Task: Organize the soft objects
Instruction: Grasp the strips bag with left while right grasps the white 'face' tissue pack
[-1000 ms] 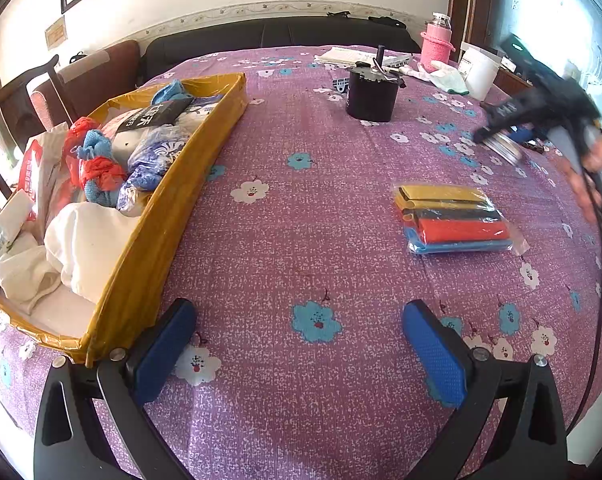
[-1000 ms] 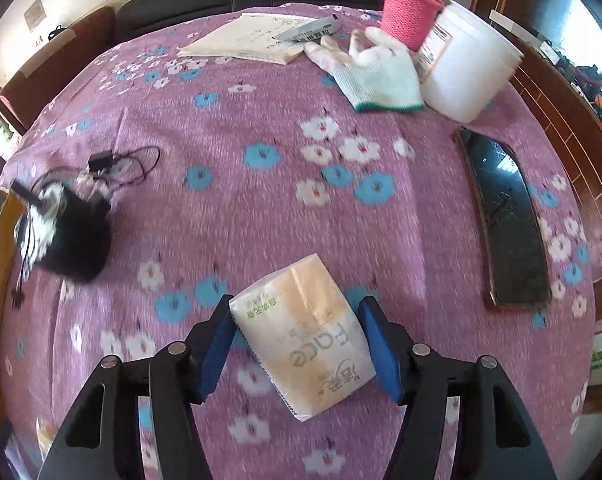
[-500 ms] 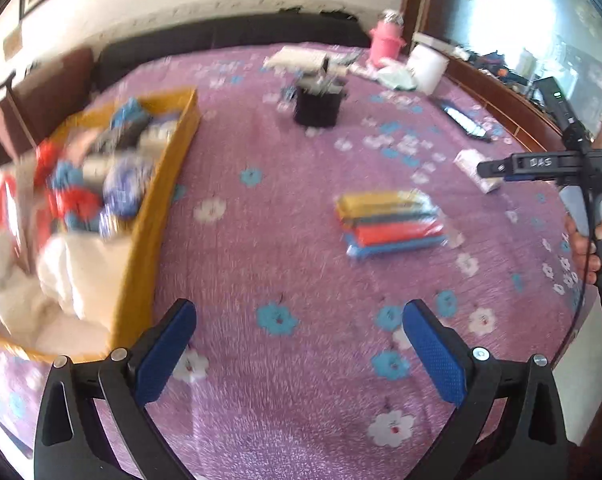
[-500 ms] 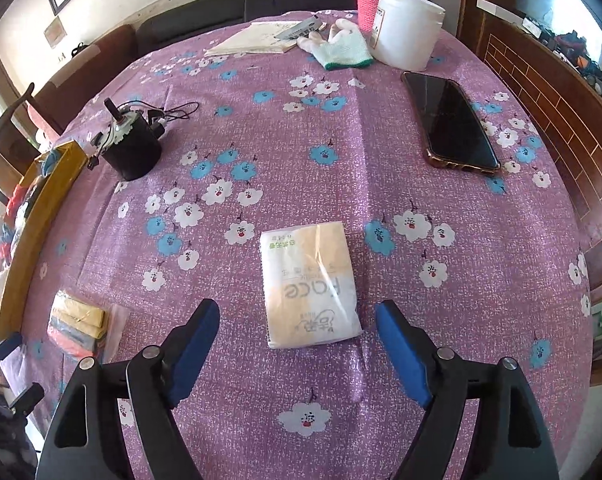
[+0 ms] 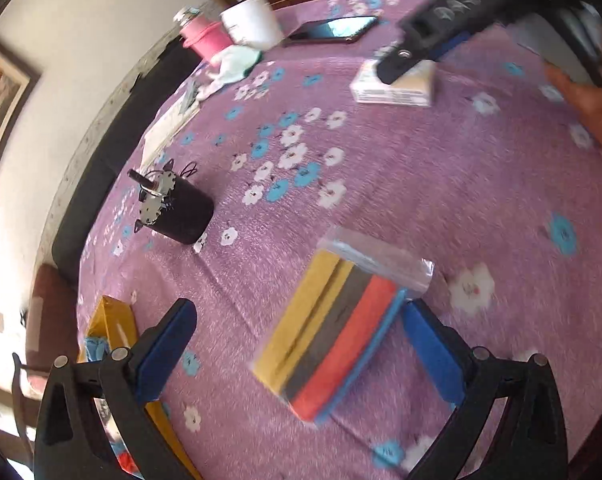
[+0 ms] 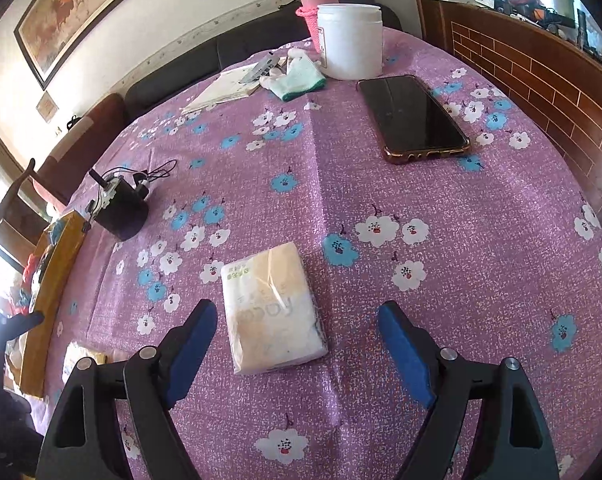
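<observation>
Two soft packs remain on the bench [image 6: 501, 240]: cloths [image 5: 333, 332] between the wide left claw [image 5: 297, 344], tissues [image 6: 273, 308] between the wide right claw [image 6: 297, 344], bin [image 6: 53, 280] at nine o'clock.

Both wrist views look down close over the table [image 6: 501, 220], sharing the black cup [image 5: 181, 216] [image 6: 121, 210].

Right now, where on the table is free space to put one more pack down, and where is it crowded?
Bare cloth lies between the tissue pack and the phone, and to the right of the pack toward the table edge. Another free patch lies between the black holder and the tissue pack. It is crowded at the far edge, around the white jar, glove and papers.
</observation>
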### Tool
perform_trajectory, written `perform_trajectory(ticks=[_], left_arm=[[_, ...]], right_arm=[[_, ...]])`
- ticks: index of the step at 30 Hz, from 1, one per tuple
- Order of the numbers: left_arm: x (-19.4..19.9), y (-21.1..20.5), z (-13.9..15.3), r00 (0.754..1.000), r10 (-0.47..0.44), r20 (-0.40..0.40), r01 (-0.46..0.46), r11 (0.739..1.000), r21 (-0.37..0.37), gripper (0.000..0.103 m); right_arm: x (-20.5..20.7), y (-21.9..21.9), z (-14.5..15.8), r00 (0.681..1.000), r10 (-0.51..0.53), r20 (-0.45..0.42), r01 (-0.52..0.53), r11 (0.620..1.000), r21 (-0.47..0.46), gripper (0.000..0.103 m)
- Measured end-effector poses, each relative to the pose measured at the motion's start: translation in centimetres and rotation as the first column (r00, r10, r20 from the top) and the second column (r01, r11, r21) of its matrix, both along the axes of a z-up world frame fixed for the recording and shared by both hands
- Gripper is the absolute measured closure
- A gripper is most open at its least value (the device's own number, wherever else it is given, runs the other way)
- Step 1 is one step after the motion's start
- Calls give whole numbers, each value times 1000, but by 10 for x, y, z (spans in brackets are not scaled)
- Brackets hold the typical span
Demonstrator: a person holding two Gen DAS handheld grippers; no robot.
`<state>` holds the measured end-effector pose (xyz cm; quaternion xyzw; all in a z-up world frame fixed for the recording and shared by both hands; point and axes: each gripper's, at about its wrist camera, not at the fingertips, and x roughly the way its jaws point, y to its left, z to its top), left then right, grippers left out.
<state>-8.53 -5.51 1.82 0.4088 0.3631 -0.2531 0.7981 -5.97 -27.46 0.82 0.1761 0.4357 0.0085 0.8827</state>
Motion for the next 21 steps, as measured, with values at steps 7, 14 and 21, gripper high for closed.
perform_trajectory(ticks=[7, 14, 21], left_arm=[[87, 31, -6, 814, 551, -184, -578, 801, -157, 0], [62, 43, 21, 835, 518, -187, -550, 780, -298, 0], [52, 37, 9, 833, 539, -123, -552, 794, -255, 0]], right_arm=[[0, -1, -2, 999, 8, 34, -9, 1000, 28, 9], [0, -2, -4, 999, 17, 41, -18, 999, 36, 7], [0, -1, -4, 999, 18, 40, -19, 999, 33, 6]])
